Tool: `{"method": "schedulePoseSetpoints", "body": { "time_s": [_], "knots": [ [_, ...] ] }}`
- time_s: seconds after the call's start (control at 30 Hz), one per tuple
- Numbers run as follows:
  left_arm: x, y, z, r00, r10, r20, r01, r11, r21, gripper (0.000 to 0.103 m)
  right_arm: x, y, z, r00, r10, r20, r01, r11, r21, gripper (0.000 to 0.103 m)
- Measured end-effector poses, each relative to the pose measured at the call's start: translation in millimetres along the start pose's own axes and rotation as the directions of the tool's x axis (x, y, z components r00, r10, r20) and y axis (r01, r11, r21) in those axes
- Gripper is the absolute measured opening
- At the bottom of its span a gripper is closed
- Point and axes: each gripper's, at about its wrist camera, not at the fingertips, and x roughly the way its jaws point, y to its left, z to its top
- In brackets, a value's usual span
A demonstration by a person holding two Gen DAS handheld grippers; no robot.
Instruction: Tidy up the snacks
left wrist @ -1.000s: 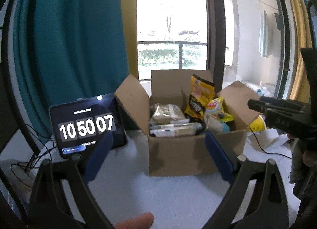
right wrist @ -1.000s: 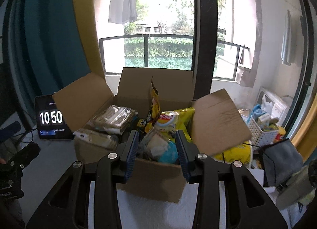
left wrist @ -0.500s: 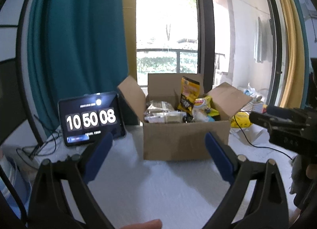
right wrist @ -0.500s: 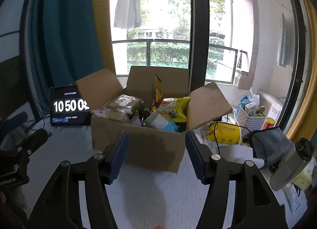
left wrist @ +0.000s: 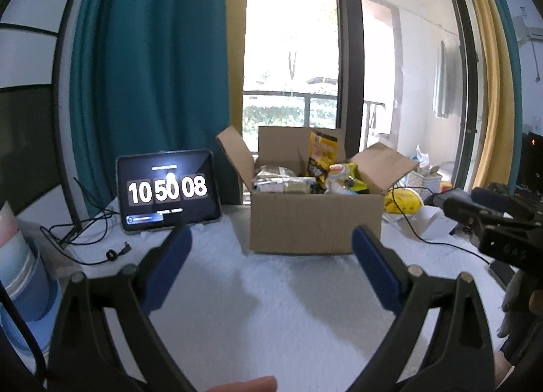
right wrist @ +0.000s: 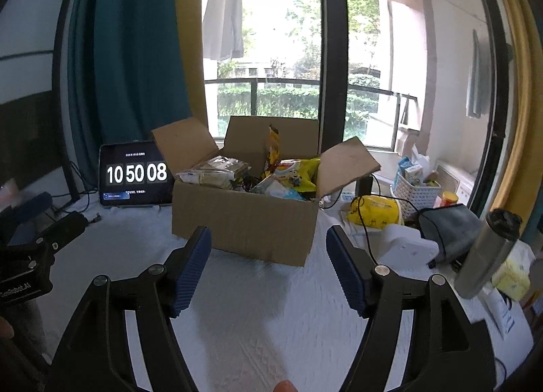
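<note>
A tall window with a teal curtain (left wrist: 149,86) and a yellow curtain (right wrist: 190,52) stands behind a desk (left wrist: 271,307) covered in white textured cloth. At the far middle of the desk sits an open brown cardboard box (left wrist: 314,222) (right wrist: 244,219), its flaps raised, filled with snack packets (left wrist: 305,181) (right wrist: 258,174): pale wrapped bars on the left, yellow crisp bags on the right, one yellow-and-black bag standing upright. Left of the box leans a black tablet showing a clock (left wrist: 168,190) (right wrist: 134,176), with black cables trailing near it. Right of the box lie a yellow pouch (right wrist: 375,210), a white lattice basket (right wrist: 415,190), a dark grey pouch (right wrist: 448,229) and a steel flask (right wrist: 488,253). The left tool (left wrist: 271,256) is released, its blue pads spread wide with nothing between them, near the box but apart from it. The right tool (right wrist: 268,261) has its jaws opening, empty, pointing at the box's near wall.
</note>
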Motion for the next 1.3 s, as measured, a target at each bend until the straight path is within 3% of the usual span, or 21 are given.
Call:
{"method": "schedulePoseSetpoints", "body": {
  "time_s": [0.23,0.47,1.3],
  "knots": [
    [-27.4,-3.6,10.0,0.998,-0.019,0.055,0.018,1.000,0.013,0.097,-39.9,-5.9,5.7,0.997,-0.045,0.065,0.045,0.999,-0.004,0.074],
    [-47.1,-9.1,27.8,0.994,0.016,0.109,-0.019,1.000,0.021,0.097,-68.2,-13.2,17.3,0.991,-0.050,0.121,0.049,0.999,0.013,0.074],
    [-54.9,-14.1,40.7,0.993,0.003,0.121,-0.005,1.000,0.017,0.097,-74.4,-9.3,21.7,0.989,-0.058,0.137,0.059,0.998,-0.004,0.074]
  ]
}}
